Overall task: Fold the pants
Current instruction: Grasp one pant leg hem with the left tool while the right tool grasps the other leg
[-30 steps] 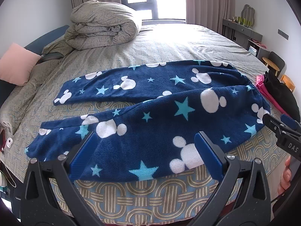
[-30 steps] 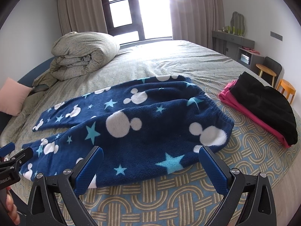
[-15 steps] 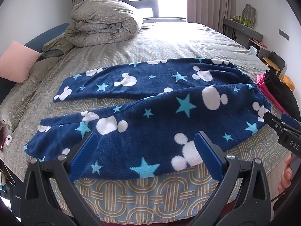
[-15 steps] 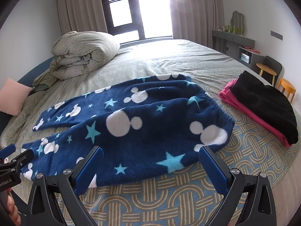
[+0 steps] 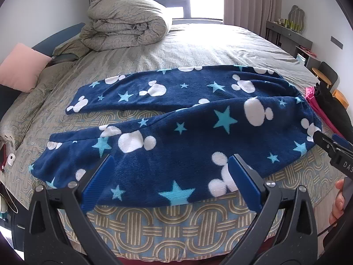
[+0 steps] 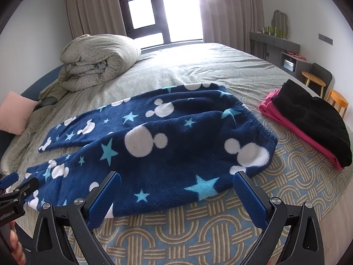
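Right hand-held gripper [image 5: 331,148], spread over pants [image 5: 176,137], reads "DAS".

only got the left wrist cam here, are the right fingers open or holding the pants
Observer: Open. The right gripper holds nothing, near the front edge of the pants.
Operator: whats the pink thing on the right
Observer: Folded pink clothes with a black garment stacked on top.
Operator: waistband flat?
Observer: The waistband lies on the bed, its elastic puckered.
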`<state>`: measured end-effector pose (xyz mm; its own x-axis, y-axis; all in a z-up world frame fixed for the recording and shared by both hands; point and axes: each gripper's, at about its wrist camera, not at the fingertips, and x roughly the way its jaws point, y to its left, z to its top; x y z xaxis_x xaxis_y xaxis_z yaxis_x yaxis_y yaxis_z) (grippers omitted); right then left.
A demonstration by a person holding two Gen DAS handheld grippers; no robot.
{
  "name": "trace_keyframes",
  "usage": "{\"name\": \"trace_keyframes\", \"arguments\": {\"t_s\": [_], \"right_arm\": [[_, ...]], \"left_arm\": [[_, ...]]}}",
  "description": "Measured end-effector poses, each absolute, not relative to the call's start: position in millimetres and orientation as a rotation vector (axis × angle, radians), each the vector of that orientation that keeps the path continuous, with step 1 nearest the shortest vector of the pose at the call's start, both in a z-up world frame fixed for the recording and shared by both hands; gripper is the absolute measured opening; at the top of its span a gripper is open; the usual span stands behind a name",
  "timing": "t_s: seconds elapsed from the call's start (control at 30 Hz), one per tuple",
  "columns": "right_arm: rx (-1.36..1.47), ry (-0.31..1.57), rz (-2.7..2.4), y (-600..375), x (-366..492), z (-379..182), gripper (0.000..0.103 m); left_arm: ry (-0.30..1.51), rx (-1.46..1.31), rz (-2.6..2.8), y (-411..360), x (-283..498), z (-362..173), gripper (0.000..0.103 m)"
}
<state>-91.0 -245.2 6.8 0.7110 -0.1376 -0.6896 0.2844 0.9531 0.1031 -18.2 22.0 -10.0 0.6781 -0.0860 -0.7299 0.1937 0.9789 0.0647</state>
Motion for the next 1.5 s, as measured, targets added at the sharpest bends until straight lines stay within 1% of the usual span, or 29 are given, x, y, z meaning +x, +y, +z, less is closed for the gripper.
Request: {"name": "trace_keyframes", "arguments": {"t_s": [0.1, 0.23, 0.33, 0.43, 0.63, 0.67, 0.7, 0.73, 0.8, 0.83, 0.87, 0.9, 0.97, 1.0, 1.03, 1.07, 1.1, 1.13, 1.17, 1.2, 1.23, 1.4, 1.47, 1.5], "right_arm": [[0.228, 0.767, -0.244, -251.3, -87.7, 2.8, 0.103], [0.316, 0.810, -0.203, -266.0, -83.4, -7.9, 0.103], [0.475, 0.862, -0.174, -286.6, -80.4, -21.8, 0.103], [0.600, 0.867, -0.192, -306.9, -82.5, -32.0, 0.103], [0.654, 0.856, -0.229, -329.8, -80.2, -39.6, 0.102], [0.657, 0.856, -0.228, -332.0, -78.1, -41.1, 0.102], [0.660, 0.858, -0.225, -333.9, -76.3, -42.3, 0.098], [0.663, 0.869, -0.219, -334.5, -72.6, -44.6, 0.095], [0.672, 0.893, -0.205, -336.2, -66.5, -49.2, 0.083], [0.679, 0.904, -0.201, -336.8, -64.5, -51.5, 0.081], [0.691, 0.919, -0.199, -337.4, -61.2, -55.5, 0.079], [0.697, 0.924, -0.199, -338.0, -60.3, -57.7, 0.079], [0.722, 0.934, -0.204, -339.7, -58.2, -63.1, 0.079], [0.730, 0.937, -0.206, -340.5, -57.7, -64.6, 0.079], [0.740, 0.940, -0.207, -341.6, -57.4, -66.4, 0.079], [0.747, 0.944, -0.206, -342.2, -56.4, -67.9, 0.079], [0.754, 0.947, -0.207, -343.2, -56.1, -68.9, 0.079], [0.761, 0.947, -0.207, -343.9, -55.9, -69.6, 0.079], [0.775, 0.944, -0.208, -345.2, -55.6, -71.0, 0.079], [0.783, 0.943, -0.209, -345.9, -54.8, -72.4, 0.079], [0.792, 0.944, -0.210, -346.9, -53.8, -74.2, 0.079], [0.850, 0.950, -0.246, -351.5, -58.4, -74.8, 0.079], [0.851, 0.950, -0.255, -350.4, -62.6, -73.4, 0.079], [0.857, 0.961, -0.243, -349.8, -62.7, -76.0, 0.079]], "left_arm": [[0.834, 0.134, -0.147, 29.2, -14.2, -15.0, 0.102], [0.898, 0.071, -0.104, 60.6, -4.0, -28.6, 0.102], [0.931, 0.001, -0.030, 104.5, -1.1, -41.5, 0.102], [0.969, -0.075, 0.084, 163.0, -3.8, -57.9, 0.102], [1.050, -0.318, 0.224, 255.3, -3.9, -92.1, 0.102], [1.058, -0.387, 0.226, 270.0, -2.4, -99.3, 0.102], [1.059, -0.423, 0.222, 276.4, -0.8, -104.0, 0.102], [1.059, -0.454, 0.217, 282.5, -0.2, -108.0, 0.100], [1.063, -0.492, 0.219, 290.8, 4.6, -116.4, 0.096], [1.068, -0.501, 0.222, 293.2, 8.3, -120.3, 0.094], [1.071, -0.509, 0.223, 293.4, 12.7, -123.5, 0.092], [1.073, -0.516, 0.227, 294.3, 16.7, -125.7, 0.090], [1.059, -0.519, 0.232, 294.4, 27.4, -126.3, 0.089], [1.049, -0.508, 0.229, 293.2, 33.1, -124.7, 0.087], [1.043, -0.497, 0.224, 291.3, 37.5, -123.1, 0.079], [1.040, -0.481, 0.217, 289.4, 43.0, -121.9, 0.075], [1.040, -0.474, 0.216, 290.1, 45.2, -121.6, 0.068], [1.038, -0.471, 0.216, 290.3, 47.8, -121.4, 0.058], [1.037, -0.471, 0.214, 290.2, 51.2, -120.9, 0.053], [1.038, -0.476, 0.214, 291.9, 52.8, -121.1, 0.042], [1.039, -0.486, 0.218, 293.7, 54.0, -121.8, 0.037], [1.042, -0.536, 0.222, 301.8, 46.2, -121.0, 0.037], [1.049, -0.547, 0.225, 303.6, 46.7, -123.8, 0.039], [1.051, -0.564, 0.225, 305.1, 47.8, -125.4, 0.044]]}}
